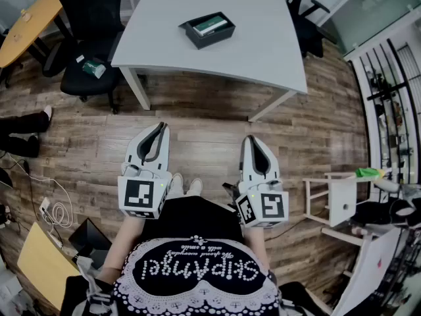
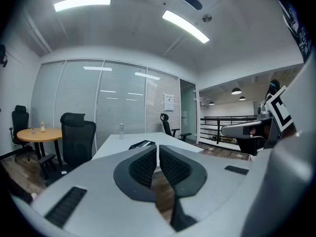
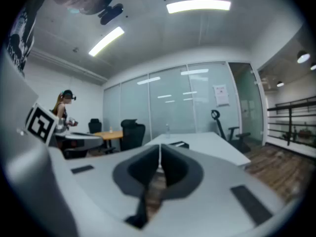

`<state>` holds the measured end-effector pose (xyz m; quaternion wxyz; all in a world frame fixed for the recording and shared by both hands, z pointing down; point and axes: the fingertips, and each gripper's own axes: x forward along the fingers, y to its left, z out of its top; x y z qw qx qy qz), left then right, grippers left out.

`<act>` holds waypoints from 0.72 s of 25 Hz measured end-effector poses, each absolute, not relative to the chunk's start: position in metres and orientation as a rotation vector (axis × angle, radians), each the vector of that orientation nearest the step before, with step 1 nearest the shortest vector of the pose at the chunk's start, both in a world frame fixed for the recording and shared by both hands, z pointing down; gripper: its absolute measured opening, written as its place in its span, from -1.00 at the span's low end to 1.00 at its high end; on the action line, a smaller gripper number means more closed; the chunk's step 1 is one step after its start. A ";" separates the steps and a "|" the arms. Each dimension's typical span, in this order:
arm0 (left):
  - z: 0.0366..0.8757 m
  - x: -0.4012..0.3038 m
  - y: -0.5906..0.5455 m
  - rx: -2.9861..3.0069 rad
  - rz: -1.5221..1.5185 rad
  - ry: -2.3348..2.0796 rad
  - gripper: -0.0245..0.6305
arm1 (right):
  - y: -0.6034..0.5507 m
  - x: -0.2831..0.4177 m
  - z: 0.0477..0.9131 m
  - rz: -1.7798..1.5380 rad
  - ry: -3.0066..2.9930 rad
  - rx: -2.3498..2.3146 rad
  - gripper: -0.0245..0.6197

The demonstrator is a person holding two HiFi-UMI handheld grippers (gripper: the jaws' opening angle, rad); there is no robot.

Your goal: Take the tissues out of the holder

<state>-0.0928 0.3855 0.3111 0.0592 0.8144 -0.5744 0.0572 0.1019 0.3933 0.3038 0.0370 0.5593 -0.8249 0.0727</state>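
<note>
A black holder with a green tissue pack inside sits on the white table, far ahead of both grippers. My left gripper and right gripper hang side by side over the wooden floor, well short of the table, both shut with nothing between the jaws. In the left gripper view the closed gripper points level toward the table, where the holder shows small. In the right gripper view the gripper is likewise closed and empty, with the holder beyond it.
Black office chairs stand left of and behind the table; one seat carries a small green pack. A round wooden table is at far left. A white stool stands at right. Cables lie on the floor. A bottle stands on the table.
</note>
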 end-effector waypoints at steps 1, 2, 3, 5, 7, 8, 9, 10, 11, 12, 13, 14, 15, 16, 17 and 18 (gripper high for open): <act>0.310 -0.093 0.386 2.469 0.166 -1.734 -0.80 | 0.394 0.101 0.303 0.226 -2.533 1.714 -0.81; 0.309 -0.093 0.386 2.472 0.161 -1.730 -0.80 | 0.395 0.099 0.303 0.228 -2.534 1.711 -0.81; 0.308 -0.094 0.387 2.475 0.159 -1.728 -0.80 | 0.395 0.098 0.303 0.229 -2.535 1.709 -0.81; 0.309 -0.095 0.389 2.479 0.161 -1.726 -0.80 | 0.397 0.095 0.303 0.229 -2.537 1.707 -0.81; 0.310 -0.096 0.391 2.479 0.160 -1.720 -0.80 | 0.399 0.092 0.303 0.225 -2.538 1.705 -0.81; 0.311 -0.097 0.392 2.476 0.156 -1.715 -0.80 | 0.400 0.091 0.303 0.224 -2.539 1.704 -0.81; 0.311 -0.097 0.392 2.473 0.150 -1.709 -0.80 | 0.400 0.089 0.303 0.223 -2.538 1.702 -0.81; 0.310 -0.099 0.393 2.471 0.144 -1.705 -0.80 | 0.400 0.088 0.303 0.223 -2.538 1.700 -0.81; 0.310 -0.100 0.393 2.471 0.140 -1.703 -0.80 | 0.401 0.086 0.303 0.222 -2.538 1.697 -0.81; 0.309 -0.102 0.393 2.472 0.137 -1.704 -0.80 | 0.401 0.085 0.303 0.220 -2.537 1.695 -0.81; 0.309 -0.103 0.393 2.474 0.135 -1.706 -0.80 | 0.401 0.083 0.303 0.218 -2.535 1.694 -0.81; 0.309 -0.106 0.392 2.476 0.134 -1.706 -0.80 | 0.401 0.081 0.304 0.215 -2.533 1.694 -0.81; 0.309 -0.107 0.392 2.476 0.132 -1.702 -0.80 | 0.401 0.079 0.304 0.213 -2.531 1.693 -0.81; 0.311 -0.109 0.393 2.478 0.127 -1.693 -0.80 | 0.401 0.077 0.305 0.212 -2.530 1.693 -0.81; 0.311 -0.111 0.394 2.482 0.119 -1.686 -0.80 | 0.402 0.074 0.306 0.211 -2.532 1.691 -0.81; 0.311 -0.114 0.395 2.484 0.110 -1.683 -0.80 | 0.403 0.071 0.306 0.210 -2.536 1.687 -0.81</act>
